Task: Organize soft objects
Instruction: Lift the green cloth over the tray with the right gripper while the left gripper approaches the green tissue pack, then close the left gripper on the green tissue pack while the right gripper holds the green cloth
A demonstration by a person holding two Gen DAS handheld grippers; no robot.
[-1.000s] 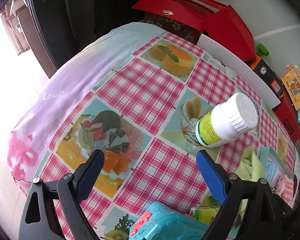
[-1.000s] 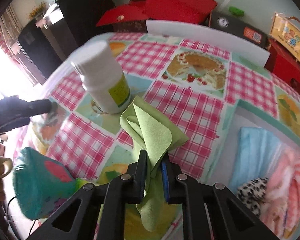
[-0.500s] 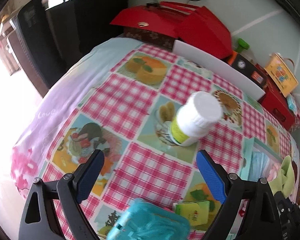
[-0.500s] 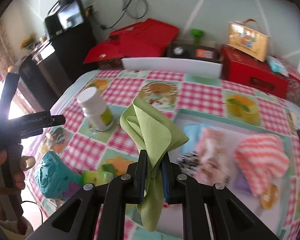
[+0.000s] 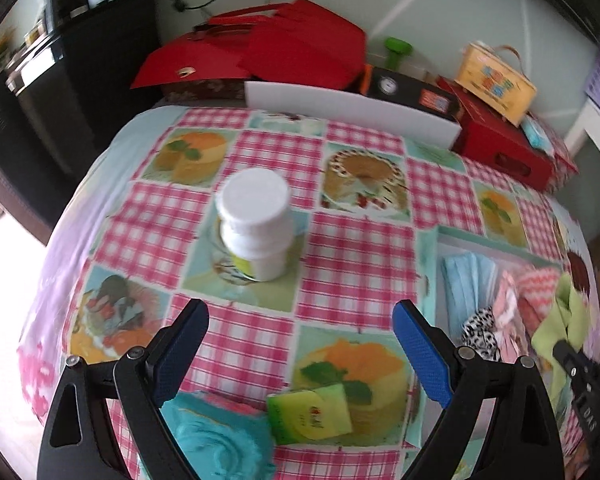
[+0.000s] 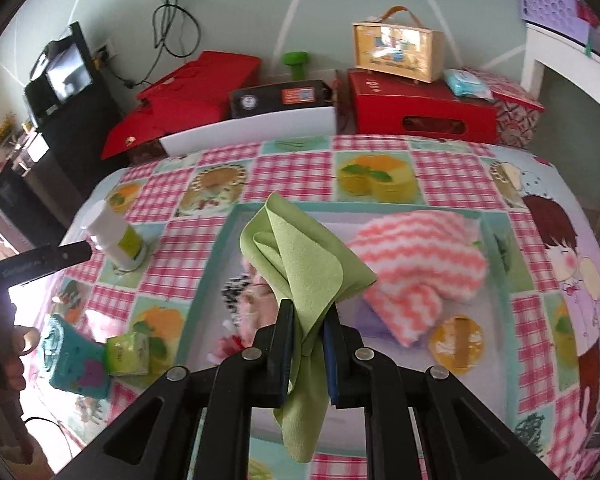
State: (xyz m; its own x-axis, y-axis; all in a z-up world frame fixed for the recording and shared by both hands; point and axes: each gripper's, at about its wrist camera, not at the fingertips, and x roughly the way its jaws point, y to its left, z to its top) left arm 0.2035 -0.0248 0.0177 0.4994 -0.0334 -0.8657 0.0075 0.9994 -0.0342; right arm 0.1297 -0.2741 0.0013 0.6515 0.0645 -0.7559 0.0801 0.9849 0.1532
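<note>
In the left wrist view, the left gripper (image 5: 300, 322) hangs over the checked cloth of the counter (image 5: 356, 248) with its jaws spread wide and nothing between them. A white bottle (image 5: 256, 222) with a yellow-green label stands upright ahead of it, well apart from the blue pads. Near the bottom edge lie a turquoise soft toy (image 5: 216, 436) and, just beside it, a small yellow-green packet (image 5: 312, 412). To the right sits a tray (image 5: 430, 248) with a teal rim, filled with soft pieces, among them a blue cloth (image 5: 466, 280); the green cloth (image 5: 560, 328) shows above the tray's far side, at the tip of the right gripper. In the right wrist view, the right gripper (image 6: 307, 328) has its jaws pinching the green cloth (image 6: 300, 264), which stands up folded above the pads and droops below them, over the tray (image 6: 216, 280). A pink-and-white striped cloth (image 6: 420, 264) lies in the tray behind it. At the left stand the white bottle (image 6: 116, 236), the turquoise soft toy (image 6: 76, 360) and the packet (image 6: 128, 354), with the left gripper's dark finger reaching in from the edge.
</note>
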